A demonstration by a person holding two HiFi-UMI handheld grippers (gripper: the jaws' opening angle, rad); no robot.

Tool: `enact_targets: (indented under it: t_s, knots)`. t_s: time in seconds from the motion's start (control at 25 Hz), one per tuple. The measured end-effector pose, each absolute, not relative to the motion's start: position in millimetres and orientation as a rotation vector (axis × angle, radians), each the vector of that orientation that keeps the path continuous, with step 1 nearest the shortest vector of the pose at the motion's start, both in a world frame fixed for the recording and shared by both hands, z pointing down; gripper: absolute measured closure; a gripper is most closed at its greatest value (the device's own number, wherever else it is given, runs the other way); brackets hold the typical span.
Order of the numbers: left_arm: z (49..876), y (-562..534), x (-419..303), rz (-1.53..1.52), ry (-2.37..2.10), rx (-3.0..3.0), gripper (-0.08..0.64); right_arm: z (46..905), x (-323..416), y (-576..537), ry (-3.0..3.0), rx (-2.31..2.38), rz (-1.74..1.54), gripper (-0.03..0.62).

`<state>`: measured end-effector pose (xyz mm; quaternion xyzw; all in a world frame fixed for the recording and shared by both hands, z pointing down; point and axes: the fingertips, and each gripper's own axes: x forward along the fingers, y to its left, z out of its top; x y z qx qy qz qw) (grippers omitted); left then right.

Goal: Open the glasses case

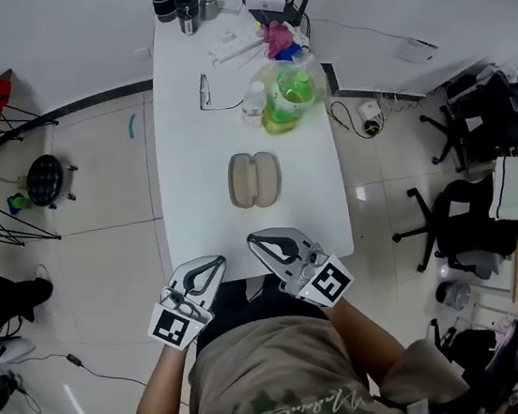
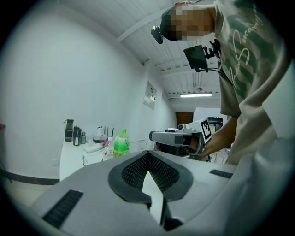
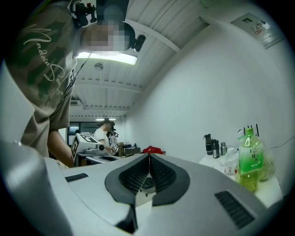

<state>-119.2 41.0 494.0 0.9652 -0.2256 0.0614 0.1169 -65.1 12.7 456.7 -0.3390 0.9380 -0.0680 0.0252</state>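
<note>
**Holding both hand-held grippers shut short of the case**

My left hand-held gripper [image 1: 217,261] sits at the lower middle of the head view, just off the near edge of the tabletop [image 1: 187,163]. Its jaws are pressed together with nothing between them. My right hand-held gripper [image 1: 253,239] is just beside it to the right, its tips over the tabletop edge, also closed and empty. Both point roughly level rather than down, so each gripper's own view shows the room and the far clutter, not the case.

The glasses case [image 1: 254,179] lies flat in the centre of the head view, up-frame from both tips and apart from them. It is a beige oval with a line running down its middle. I cannot tell from here whether that line is the seam of a closed lid or the hinge of two spread halves. It has bare tabletop all around it, which I judge leaves room to come in from both sides, one jaw pair steadying and the other lifting.

Further up-frame a green bottle [image 1: 295,88] stands among smaller items, well clear of the case.
</note>
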Motion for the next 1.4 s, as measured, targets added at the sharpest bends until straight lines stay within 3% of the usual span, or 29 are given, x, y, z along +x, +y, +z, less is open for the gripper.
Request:
enact_targets:
  t_s: [0.44, 0.76, 0.96, 1.4]
  knots:
    - [477.3, 101.9, -96.5, 0.139, -0.786, 2.856, 0.554, 448.4, -45.9, 75.9, 2.96, -1.039, -0.112, 0.581]
    - [467.9, 193.9, -68.3, 0.073, -0.907, 2.88, 0.554, 447.1, -2.6, 184.2, 2.876, -1.049, -0.141, 0.581]
    - [471.4, 273.8, -40.6, 0.196, -0.92, 2.924, 0.554, 453.0, 21.3, 266.6, 2.882, -1.054, -0.201, 0.581]
    - [445.3, 364.7, -25.7, 0.107, -0.897, 2.939, 0.554, 442.5, 25.9, 359.9, 2.869, -1.111, -0.167, 0.581]
